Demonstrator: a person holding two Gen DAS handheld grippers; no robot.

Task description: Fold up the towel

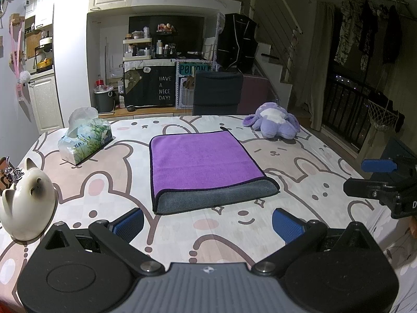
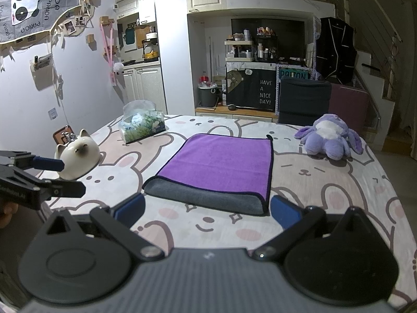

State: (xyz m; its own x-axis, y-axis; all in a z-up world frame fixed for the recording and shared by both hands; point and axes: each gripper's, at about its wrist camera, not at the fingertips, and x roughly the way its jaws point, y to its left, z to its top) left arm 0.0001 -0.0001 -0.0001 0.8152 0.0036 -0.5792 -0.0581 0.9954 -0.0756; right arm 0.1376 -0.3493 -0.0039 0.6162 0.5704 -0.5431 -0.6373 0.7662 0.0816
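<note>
Currently | 1 folded purple-and-grey plush towel (image 1: 206, 167) (image 2: 219, 172) ahead of jaws | 2 black blue-padded grippers: left gripper (image 1: 208, 223), right gripper (image 2: 207, 212) | jaws apart, holding nothing

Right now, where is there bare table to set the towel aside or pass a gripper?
Bare cloth runs along the near edge between the towel and both grippers, left gripper, right gripper. More lies between the towel and the plush toy. The left side is crowded: tissue pack and ceramic cat.
</note>
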